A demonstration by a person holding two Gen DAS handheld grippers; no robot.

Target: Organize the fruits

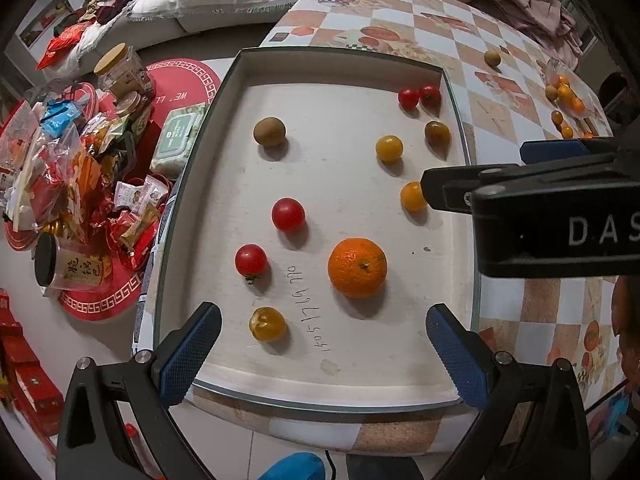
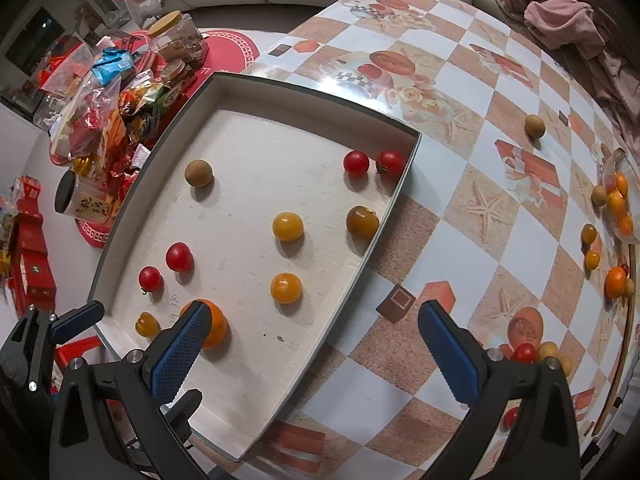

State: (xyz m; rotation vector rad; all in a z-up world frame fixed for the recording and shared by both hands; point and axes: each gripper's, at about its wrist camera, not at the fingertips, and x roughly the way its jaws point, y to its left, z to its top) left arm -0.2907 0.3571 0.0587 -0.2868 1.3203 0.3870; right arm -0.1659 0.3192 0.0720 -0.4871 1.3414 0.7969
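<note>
Left fingers point(image 1: 322, 354): spread wide apart, empty, blue ridged pads on black plastic, hovering over the near edge of the tray.
Right fingers point(image 2: 314, 346): wide apart, empty, straddling the tray's right wall, left pad above the orange.
Tray point(image 1: 344, 66): shallow rectangular box, pale matte floor with handwritten digits, dark rim, lying on the tabletop.
Orange point(image 1: 357, 267): dimpled skin, biggest fruit, at 6 o'clock in the tray.
Red tomatoes: two glossy ones at 8 o'clock point(image 1: 288, 214), a pair touching in the 1 o'clock corner point(image 1: 408, 97).
Yellow tomatoes: smooth, round, two toward 3 o'clock point(image 1: 389, 148), a split one at 7 o'clock point(image 1: 267, 323).
Brown fruit point(image 1: 269, 131): dull, rough, at 10 o'clock; a darker one near the right wall.
Tabletop point(image 2: 472, 184): glossy cloth in orange-and-white checks with starfish prints.
Loose fruit point(image 2: 616, 204): small heap at 3 o'clock on the tabletop, well apart from the tray.
Room: pink cloth point(image 2: 568, 24) at 1 o'clock; snack packets point(image 1: 60, 168) and jars on red mats at 9 o'clock.
</note>
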